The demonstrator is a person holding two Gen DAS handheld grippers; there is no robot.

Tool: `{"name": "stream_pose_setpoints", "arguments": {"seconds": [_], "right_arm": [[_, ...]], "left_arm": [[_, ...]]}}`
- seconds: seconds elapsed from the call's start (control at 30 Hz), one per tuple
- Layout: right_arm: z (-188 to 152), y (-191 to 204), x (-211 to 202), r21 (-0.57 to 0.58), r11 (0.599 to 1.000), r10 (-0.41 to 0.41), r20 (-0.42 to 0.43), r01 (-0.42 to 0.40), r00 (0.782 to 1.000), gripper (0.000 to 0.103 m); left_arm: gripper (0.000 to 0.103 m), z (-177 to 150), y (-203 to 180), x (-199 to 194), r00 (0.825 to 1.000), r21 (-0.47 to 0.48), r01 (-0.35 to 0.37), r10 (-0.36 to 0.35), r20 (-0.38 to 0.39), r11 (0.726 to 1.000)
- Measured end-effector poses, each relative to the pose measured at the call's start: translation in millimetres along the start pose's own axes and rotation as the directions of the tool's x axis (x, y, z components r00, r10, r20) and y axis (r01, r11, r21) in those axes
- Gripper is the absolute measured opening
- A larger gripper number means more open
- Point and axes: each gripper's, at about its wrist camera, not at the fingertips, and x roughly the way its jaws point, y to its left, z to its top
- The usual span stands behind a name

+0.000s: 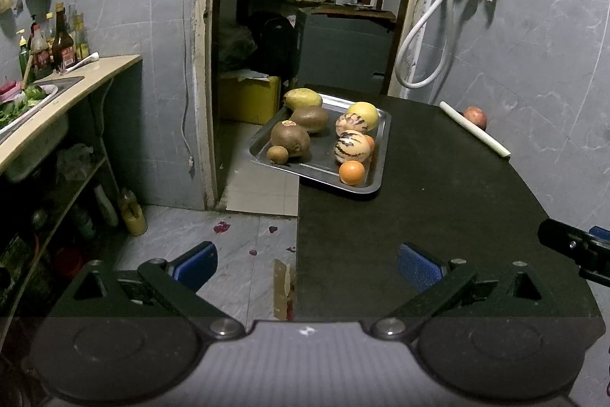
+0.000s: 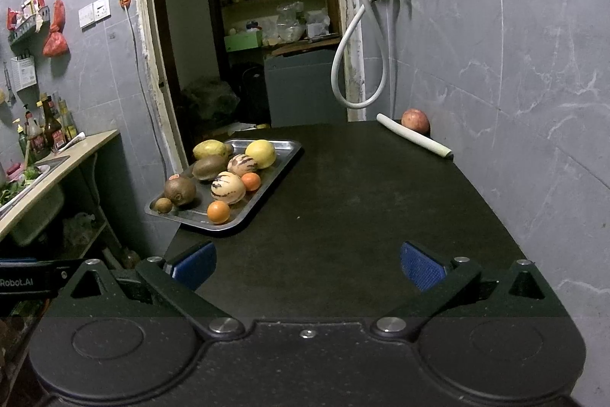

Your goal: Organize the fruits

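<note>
A steel tray point(image 1: 375, 180) point(image 2: 280, 164) sits at the left edge of the dark table, overhanging it. It holds a mango point(image 1: 302, 98), kiwis point(image 1: 290, 138), striped melons point(image 1: 351, 148), a yellow citrus point(image 1: 364, 115) and oranges point(image 1: 351, 172) point(image 2: 218, 211). A red apple point(image 1: 475, 117) point(image 2: 415, 120) lies at the table's far right corner by the wall. My left gripper point(image 1: 307, 267) is open and empty, hovering over the table's left edge. My right gripper point(image 2: 308, 266) is open and empty above the near table.
A white cylinder point(image 1: 474, 134) point(image 2: 413, 140) lies in front of the apple. A counter with sink point(image 1: 57, 102) and bottles stands left. A doorway and a hose point(image 2: 358, 63) are behind. The dark table point(image 1: 438, 216) spans the right.
</note>
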Motion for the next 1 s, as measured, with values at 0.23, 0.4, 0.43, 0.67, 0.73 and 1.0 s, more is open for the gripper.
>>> {"name": "stream_pose_setpoints", "arguments": {"seconds": [0.23,0.4,0.43,0.67,0.73,1.0], "right_arm": [[-1.6,-0.3,1.4,0.000,1.000,0.000,-0.004,0.000,1.000,0.102],[-2.4,-0.1,2.0,-0.001,1.000,0.001,-0.006,-0.001,1.000,0.102],[-3.5,-0.1,2.7,-0.002,1.000,0.001,-0.007,-0.001,1.000,0.102],[-3.1,-0.4,2.7,-0.001,1.000,0.001,-0.008,-0.001,1.000,0.102],[-3.6,-0.3,3.1,-0.001,1.000,0.000,-0.009,0.000,1.000,0.102],[-5.4,-0.4,3.6,-0.003,1.000,0.001,-0.010,-0.001,1.000,0.102]], "left_arm": [[0.102,-4.0,3.2,1.3,1.000,-0.004,-0.002,0.002,-0.006,1.000],[0.102,-3.3,3.3,1.3,1.000,-0.005,-0.003,0.003,-0.006,1.000],[0.102,-3.5,3.7,1.3,1.000,-0.006,-0.003,0.003,-0.006,1.000],[0.102,-3.9,3.8,1.7,1.000,-0.008,-0.003,0.003,-0.008,1.000],[0.102,-3.8,3.6,1.9,1.000,-0.009,-0.003,0.003,-0.010,1.000],[0.102,-0.8,-5.0,-3.6,0.997,0.027,-0.070,0.071,-0.016,0.997]]}}
